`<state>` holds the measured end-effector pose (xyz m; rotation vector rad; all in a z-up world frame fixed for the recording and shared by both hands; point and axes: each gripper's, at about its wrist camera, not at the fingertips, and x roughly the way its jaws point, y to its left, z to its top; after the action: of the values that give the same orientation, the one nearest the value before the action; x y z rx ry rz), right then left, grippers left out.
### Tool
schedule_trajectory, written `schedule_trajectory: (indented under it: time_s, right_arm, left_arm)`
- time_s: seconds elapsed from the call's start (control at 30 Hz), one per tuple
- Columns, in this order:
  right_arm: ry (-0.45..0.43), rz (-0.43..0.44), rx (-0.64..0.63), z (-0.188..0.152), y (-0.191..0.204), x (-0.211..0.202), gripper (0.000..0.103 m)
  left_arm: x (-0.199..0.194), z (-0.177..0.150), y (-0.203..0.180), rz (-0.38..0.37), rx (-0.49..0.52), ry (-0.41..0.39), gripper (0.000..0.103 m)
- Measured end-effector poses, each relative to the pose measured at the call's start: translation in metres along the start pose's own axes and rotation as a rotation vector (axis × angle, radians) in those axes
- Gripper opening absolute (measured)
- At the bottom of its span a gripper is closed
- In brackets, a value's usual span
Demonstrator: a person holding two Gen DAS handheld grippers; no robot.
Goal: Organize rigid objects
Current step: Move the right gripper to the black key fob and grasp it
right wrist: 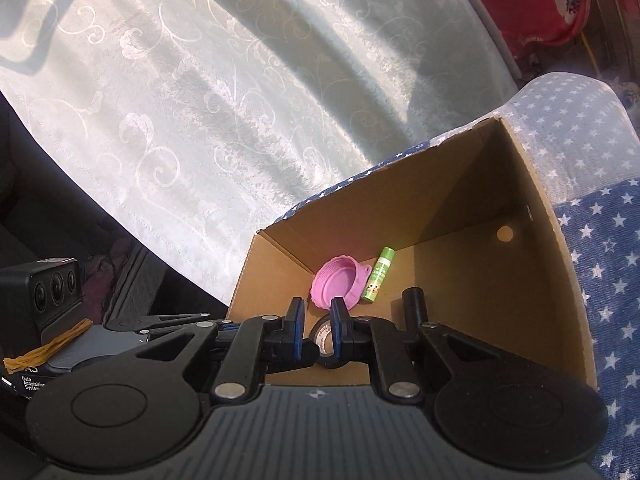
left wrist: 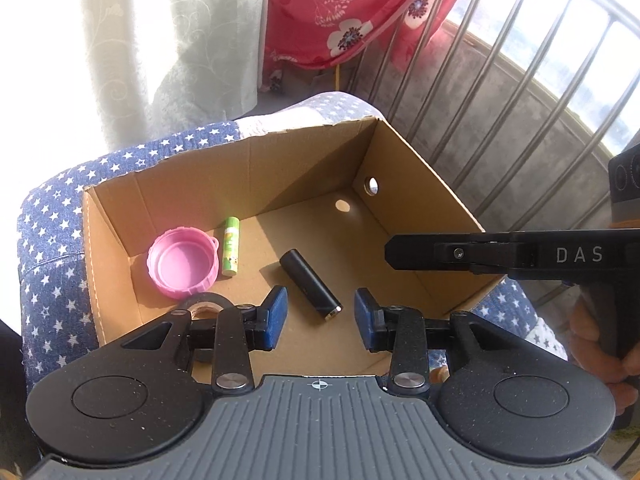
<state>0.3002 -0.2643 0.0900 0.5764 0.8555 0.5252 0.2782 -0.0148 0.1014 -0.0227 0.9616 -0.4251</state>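
An open cardboard box (left wrist: 304, 148) sits on a blue star-patterned cushion (left wrist: 52, 224). On its floor lie a pink lid (left wrist: 182, 262), a green tube (left wrist: 231, 246), a black cylinder (left wrist: 308, 286) and a black tape roll (left wrist: 204, 302), the roll partly hidden by a finger. My left gripper (left wrist: 320, 316) hovers open over the near end of the cylinder, its blue pads holding nothing. My right gripper (left wrist: 390, 254) reaches in over the box's right wall. In the right wrist view my right gripper (right wrist: 319, 318) is almost shut and empty, above the tape roll (right wrist: 325, 336), pink lid (right wrist: 340, 280), green tube (right wrist: 378, 274) and cylinder (right wrist: 414, 304).
A metal railing (left wrist: 500, 92) stands behind the box on the right. A white curtain (left wrist: 172, 40) and red floral cloth (left wrist: 340, 12) hang at the back. A person's hand (left wrist: 600, 344) grips the right gripper's handle. The left gripper's camera block (right wrist: 40, 292) sits left of the box.
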Motion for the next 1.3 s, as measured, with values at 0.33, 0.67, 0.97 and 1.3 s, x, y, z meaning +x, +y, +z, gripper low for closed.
schedule_trajectory:
  time_s: [0.33, 0.67, 0.97, 1.3]
  right_arm:
    - [-0.145, 0.040, -0.015, -0.063, 0.005, -0.102, 0.017]
    - [-0.140, -0.034, 0.047, -0.149, -0.030, -0.113, 0.017]
    - [-0.014, -0.091, 0.085, -0.166, -0.056, -0.071, 0.018]
    - [0.039, -0.070, 0.151, -0.163, -0.081, -0.039, 0.021]
  left_arm:
    - [-0.056, -0.050, -0.034, -0.061, 0.067, -0.089, 0.040]
    - [-0.033, -0.142, -0.067, -0.155, 0.131, -0.023, 0.041]
    - [0.021, -0.179, -0.080, -0.237, 0.044, 0.057, 0.041]
    - [0.038, -0.173, -0.079, -0.249, 0.022, 0.042, 0.041]
